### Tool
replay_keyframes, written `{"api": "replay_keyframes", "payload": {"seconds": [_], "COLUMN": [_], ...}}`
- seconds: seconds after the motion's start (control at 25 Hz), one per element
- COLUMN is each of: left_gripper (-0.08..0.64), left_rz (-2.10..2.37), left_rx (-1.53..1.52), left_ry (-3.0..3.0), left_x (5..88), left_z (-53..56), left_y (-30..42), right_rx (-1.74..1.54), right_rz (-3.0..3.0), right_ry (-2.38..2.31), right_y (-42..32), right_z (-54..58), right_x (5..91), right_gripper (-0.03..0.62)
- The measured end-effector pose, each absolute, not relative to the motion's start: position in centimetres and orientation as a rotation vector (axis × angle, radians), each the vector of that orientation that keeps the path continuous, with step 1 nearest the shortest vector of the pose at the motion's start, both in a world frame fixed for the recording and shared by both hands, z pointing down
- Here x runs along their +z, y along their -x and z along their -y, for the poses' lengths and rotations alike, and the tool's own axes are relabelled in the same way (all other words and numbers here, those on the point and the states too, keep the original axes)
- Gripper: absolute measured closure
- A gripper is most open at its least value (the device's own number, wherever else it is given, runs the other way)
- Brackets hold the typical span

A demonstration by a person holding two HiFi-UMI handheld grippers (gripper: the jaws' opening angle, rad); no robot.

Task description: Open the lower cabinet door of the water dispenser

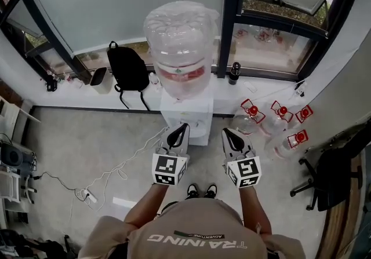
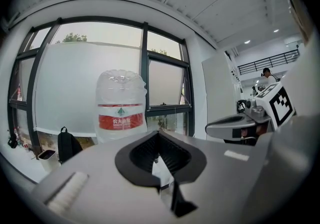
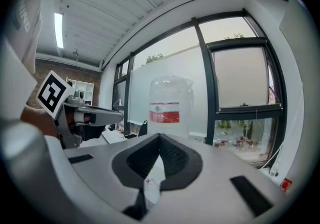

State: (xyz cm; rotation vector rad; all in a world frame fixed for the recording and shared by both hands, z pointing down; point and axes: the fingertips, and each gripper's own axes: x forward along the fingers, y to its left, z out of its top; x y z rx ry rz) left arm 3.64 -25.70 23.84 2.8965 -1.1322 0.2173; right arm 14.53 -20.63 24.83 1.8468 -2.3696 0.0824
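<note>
The water dispenser [image 1: 186, 117] stood against the window wall straight ahead of the person, with its large water bottle [image 1: 179, 37] on top. The lower cabinet door belonged to the front face, which the head view, looking steeply down, did not show, and both gripper views aimed at the bottle, well above it. Whether that door was shut or already swung open could therefore not be told. The left gripper [image 1: 182, 128] and right gripper [image 1: 228, 134] hung side by side near the dispenser's top, each with its jaws pressed together on nothing. Any work on the door would probably call for lowering one gripper well below the bottle until the door's edge or handle showed in its own view. The jaws should part only there, and the pull should follow the hinge's arc rather than tug the whole stand forward.
</note>
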Motion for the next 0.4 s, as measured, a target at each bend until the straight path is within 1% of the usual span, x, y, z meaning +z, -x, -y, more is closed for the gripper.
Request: {"api": "replay_keyframes", "payload": {"seconds": [0.4], "left_gripper": [0.552], "left_rz": [1.135], "left_rx": [0.214], "left_ry": [-2.896], "left_x": [23.89], "left_z": [26.05], "left_y": [-3.95], "right_rx": [0.059], "right_rz": [2.360], "right_ry": [-1.854], "right_y": [-15.39], "right_z": [21.04], "right_x": [24.56], "right_gripper": [0.581]}}
